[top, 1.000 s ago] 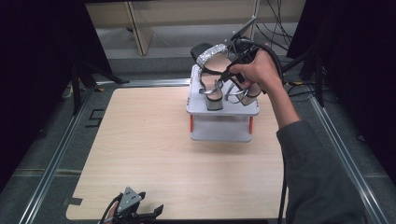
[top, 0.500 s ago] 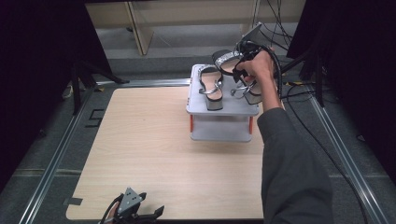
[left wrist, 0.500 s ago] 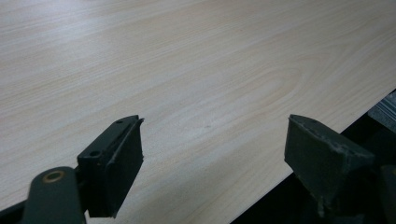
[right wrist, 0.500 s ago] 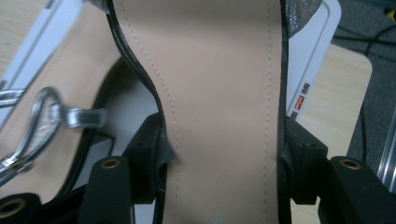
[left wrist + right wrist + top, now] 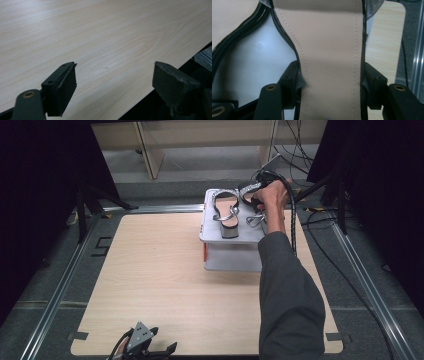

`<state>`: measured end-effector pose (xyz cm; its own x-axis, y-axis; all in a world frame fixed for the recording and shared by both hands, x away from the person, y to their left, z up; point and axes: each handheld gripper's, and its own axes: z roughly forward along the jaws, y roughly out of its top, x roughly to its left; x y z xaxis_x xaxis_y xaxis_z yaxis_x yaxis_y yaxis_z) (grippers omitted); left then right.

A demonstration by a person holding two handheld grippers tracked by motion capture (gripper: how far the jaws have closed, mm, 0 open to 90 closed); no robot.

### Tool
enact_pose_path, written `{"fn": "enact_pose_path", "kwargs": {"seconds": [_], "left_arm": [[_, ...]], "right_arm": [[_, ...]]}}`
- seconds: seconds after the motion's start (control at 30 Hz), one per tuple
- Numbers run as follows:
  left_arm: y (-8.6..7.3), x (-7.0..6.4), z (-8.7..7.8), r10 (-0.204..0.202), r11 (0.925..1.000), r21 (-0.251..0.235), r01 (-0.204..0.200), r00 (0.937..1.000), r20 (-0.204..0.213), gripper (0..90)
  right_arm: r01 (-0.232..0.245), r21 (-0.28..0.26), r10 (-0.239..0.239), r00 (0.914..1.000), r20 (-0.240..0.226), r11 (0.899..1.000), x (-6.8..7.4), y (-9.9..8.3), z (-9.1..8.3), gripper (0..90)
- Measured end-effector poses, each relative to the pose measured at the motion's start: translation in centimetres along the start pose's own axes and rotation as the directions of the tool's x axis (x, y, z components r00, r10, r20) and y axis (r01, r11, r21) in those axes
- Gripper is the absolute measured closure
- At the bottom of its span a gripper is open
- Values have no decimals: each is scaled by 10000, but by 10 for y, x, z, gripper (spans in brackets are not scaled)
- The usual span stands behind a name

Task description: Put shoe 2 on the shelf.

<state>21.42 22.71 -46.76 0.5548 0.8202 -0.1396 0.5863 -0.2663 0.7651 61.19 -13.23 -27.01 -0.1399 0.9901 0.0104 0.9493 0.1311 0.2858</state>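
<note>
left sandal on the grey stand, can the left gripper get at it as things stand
Probably yes: the left gripper sits open at the near edge, bare table lies between, and the left sandal rests uncovered on the stand.

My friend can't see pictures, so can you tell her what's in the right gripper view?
The right gripper has its two black jaws closed on the sides of a sandal, whose tan insole with stitched edges runs up the middle. Under it is the grey stand, with the second sandal at top left.
</note>
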Motion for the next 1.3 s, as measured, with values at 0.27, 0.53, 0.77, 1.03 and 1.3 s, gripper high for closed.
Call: {"fn": "enact_pose_path", "kwargs": {"seconds": [0.27, 0.53, 0.77, 1.03, 1.3], "left_arm": [[1, 1, -2, 203, 9997, 144, -202, 9998, -92, 190], [0, -2, 0, 91, 9999, 77, -92, 9999, 42, 190], [0, -2, 0, 100, 9999, 79, -100, 9999, 21, 191], [0, -2, 0, 109, 9999, 62, -109, 9999, 35, 191], [1, -1, 0, 59, 10000, 47, -59, 10000, 1, 191]], "right_arm": [[-702, -516, 681, 9968, -421, 9962, 1, -2, 5, 315], [-648, -43, 631, 9838, -1675, 9979, -1, -9, -15, 245], [-271, 226, 310, 9804, -1948, 9994, -3, -15, -21, 213], [189, 86, -161, 9675, -2523, 9998, -3, -20, -26, 198], [-218, -802, -13, 9607, -2776, 9965, -12, -19, -36, 249]]}}
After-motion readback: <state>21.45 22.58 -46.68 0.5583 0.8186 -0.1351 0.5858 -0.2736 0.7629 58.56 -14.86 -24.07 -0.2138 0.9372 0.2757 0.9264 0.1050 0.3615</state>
